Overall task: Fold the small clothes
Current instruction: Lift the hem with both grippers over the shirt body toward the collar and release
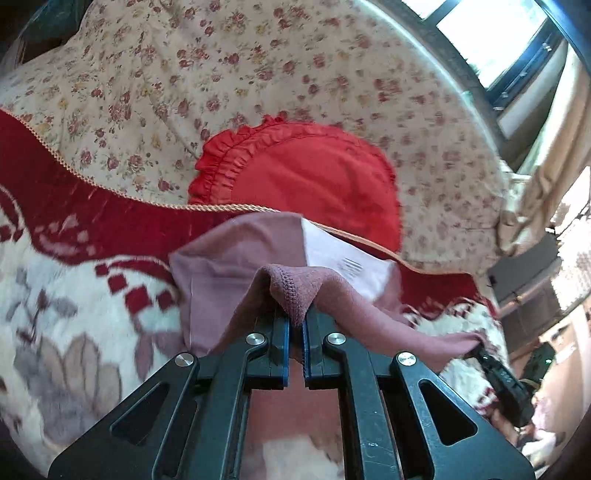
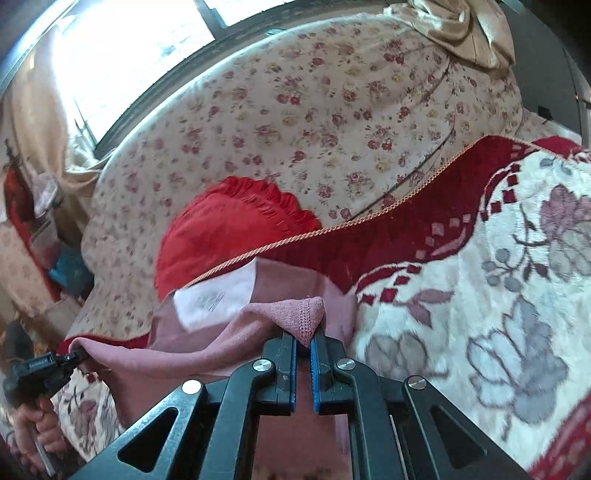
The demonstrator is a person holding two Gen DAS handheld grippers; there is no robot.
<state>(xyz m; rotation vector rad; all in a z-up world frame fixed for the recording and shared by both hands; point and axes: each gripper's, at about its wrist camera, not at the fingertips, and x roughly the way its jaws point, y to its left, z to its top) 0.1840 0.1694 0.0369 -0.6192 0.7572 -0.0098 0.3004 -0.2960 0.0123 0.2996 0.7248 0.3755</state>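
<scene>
Through the left wrist view we are looking over a bed spread with a plush blanket [image 1: 74, 332], cream with grey flowers and a dark red border edged in twisted cord. Beyond the left tongs [image 1: 296, 325] a floral quilt [image 1: 258, 74] is lying, with a red cushion [image 1: 314, 177] with a ruffled rim resting on it. A bright window [image 1: 491, 33] is showing far off to the right. Our left tongs are pinching a stitched corner of the mauve garment [image 1: 221, 266], a soft knit with a white label patch on it. The cloth is stretching rightward to the right tongs [image 1: 476, 343], which are gripping its other corner.

Through the right wrist view we are pinching the opposite stitched corner of the garment [image 2: 184, 350] in the right tongs [image 2: 304, 339]. The blanket [image 2: 498, 332] is filling the right side, the quilt [image 2: 332, 110] and cushion [image 2: 229, 236] are lying ahead, and the window [image 2: 110, 55] is glowing at upper left. The left tongs [image 2: 74, 356] are holding the cloth at far left, with a hand [image 2: 40, 428] around the handle.
</scene>
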